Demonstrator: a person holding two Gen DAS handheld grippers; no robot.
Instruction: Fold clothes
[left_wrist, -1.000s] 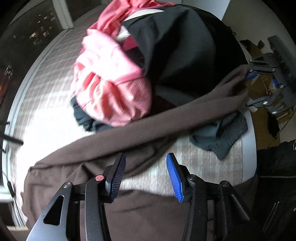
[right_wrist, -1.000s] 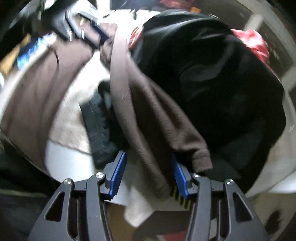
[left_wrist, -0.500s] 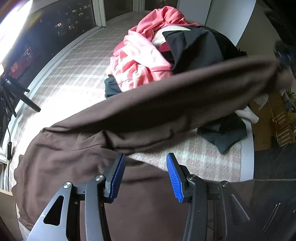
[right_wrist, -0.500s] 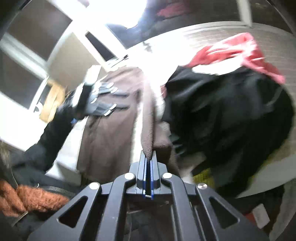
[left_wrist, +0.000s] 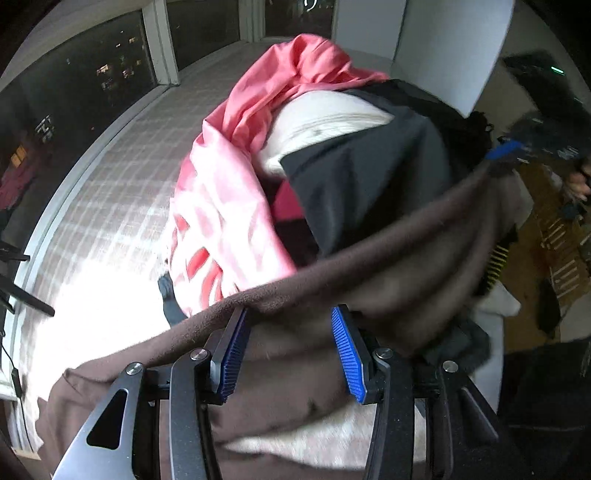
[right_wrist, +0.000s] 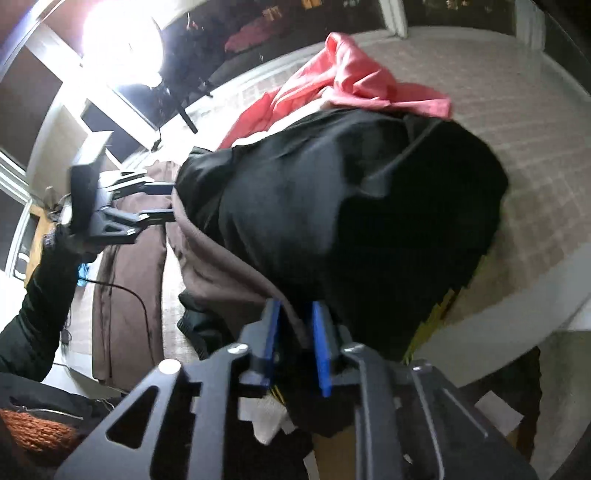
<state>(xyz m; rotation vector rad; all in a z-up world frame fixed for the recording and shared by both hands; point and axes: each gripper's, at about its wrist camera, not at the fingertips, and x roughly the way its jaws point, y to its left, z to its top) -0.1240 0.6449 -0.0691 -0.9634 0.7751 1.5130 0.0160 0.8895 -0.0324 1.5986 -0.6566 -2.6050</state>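
A brown fleece garment (left_wrist: 406, 258) stretches between both grippers above a plaid-covered surface (left_wrist: 110, 192). Its upper edge runs across the fingertips of my left gripper (left_wrist: 290, 350), which stands open with brown cloth behind its blue pads. The sleeve end rises to my right gripper (left_wrist: 506, 151) at the far right. In the right wrist view, my right gripper (right_wrist: 295, 343) has its pads close together with the brown garment (right_wrist: 221, 266) pinched between them. The left gripper (right_wrist: 147, 206) shows at the far left, held by a person's black sleeve (right_wrist: 40, 295).
A heap of clothes lies behind the brown garment: a pink one (left_wrist: 229, 206), a white one (left_wrist: 332, 118) and a big black one (right_wrist: 351, 206). A dark grey item (left_wrist: 458, 347) lies near the surface's right edge. Dark windows (left_wrist: 92, 74) line the far side. A bright lamp (right_wrist: 122, 40) glares.
The left gripper has come up under the brown garment's edge, which now crosses its fingertips. The right gripper's pads, pressed flat together before, now show a narrow cloth-filled gap, and it has swung toward the heap.
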